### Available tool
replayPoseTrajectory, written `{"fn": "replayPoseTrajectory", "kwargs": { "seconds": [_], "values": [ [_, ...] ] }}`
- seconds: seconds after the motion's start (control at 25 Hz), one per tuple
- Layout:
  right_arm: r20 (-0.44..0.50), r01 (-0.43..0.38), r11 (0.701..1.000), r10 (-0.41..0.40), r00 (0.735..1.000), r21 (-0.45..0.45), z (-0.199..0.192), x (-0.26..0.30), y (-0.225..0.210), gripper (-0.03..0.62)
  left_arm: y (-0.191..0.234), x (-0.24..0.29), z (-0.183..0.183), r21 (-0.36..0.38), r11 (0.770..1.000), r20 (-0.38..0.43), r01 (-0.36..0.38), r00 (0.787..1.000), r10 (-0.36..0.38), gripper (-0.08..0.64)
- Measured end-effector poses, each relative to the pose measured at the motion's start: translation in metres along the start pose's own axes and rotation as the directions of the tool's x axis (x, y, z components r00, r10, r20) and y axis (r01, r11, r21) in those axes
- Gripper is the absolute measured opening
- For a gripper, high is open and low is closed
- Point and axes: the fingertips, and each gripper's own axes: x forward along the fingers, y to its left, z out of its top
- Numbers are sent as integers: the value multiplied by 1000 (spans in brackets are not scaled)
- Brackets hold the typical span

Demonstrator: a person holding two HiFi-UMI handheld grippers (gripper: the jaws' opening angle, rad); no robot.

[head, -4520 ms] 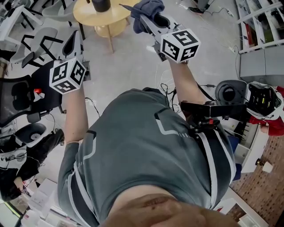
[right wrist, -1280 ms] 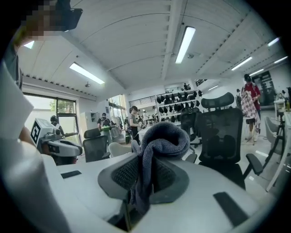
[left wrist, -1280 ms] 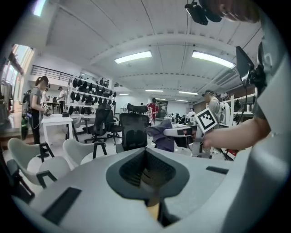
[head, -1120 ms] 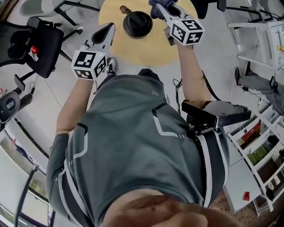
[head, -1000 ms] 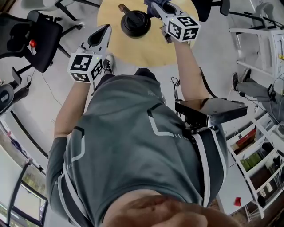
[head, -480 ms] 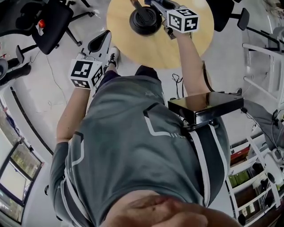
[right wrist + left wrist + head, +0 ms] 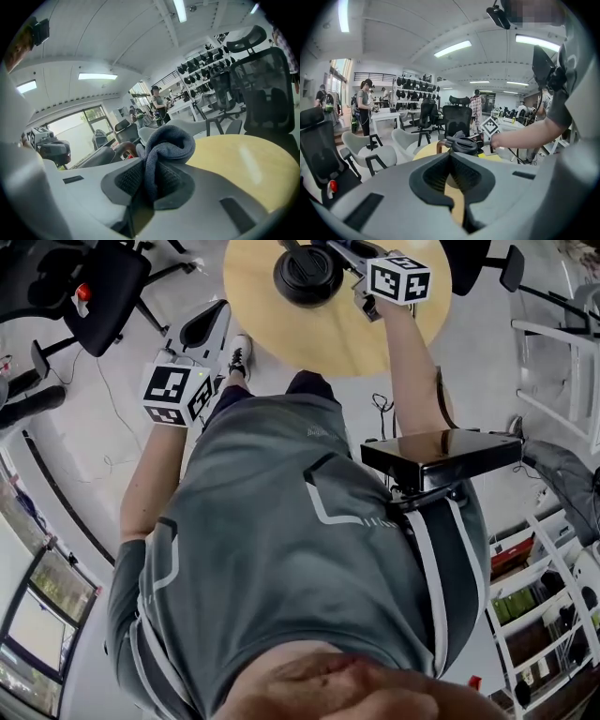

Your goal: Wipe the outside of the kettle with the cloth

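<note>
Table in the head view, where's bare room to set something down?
Bare wood: the near edge of the table, in front of the kettle, and the strip right of the right gripper. Crowded at the far middle, where kettle and gripper with cloth sit close.

A round yellow table [image 7: 375, 334] stands near a black office chair [image 7: 89, 282].

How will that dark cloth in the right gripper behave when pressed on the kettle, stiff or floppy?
Probably floppy: the cloth bunches and folds over above the right gripper that pinches it. It looks soft and knitted, so it should mould to the kettle rather than scratch.
</note>
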Motion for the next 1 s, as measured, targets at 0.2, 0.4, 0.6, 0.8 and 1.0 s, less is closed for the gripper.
{"fn": "replayPoseTrajectory", "kwargs": {
  "seconds": [0.2, 0.4, 0.6, 0.8, 1.0],
  "values": [
    [11, 39, 999, -39, 999, 16, -6, -16, -2, 74, 1, 2, 2, 9, 1000, -4, 30, 1000, -30, 8],
    [36, 83, 996, -85, 996, 41, -11, -30, -1, 74, 5, 6, 7, 35, 996, -6, 86, 996, -86, 8],
    [56, 137, 988, -142, 988, 72, -21, -46, 5, 74, 12, 10, 12, 45, 991, -7, 125, 992, -125, 8],
    [86, 196, 977, -203, 975, 84, -32, -59, 13, 74, 17, 16, 13, 66, 981, -13, 184, 983, -183, 8],
    [112, 250, 963, -261, 959, 103, -45, -67, 24, 74, 29, 23, 12, 84, 966, -23, 245, 969, -244, 8]
  ]
}}
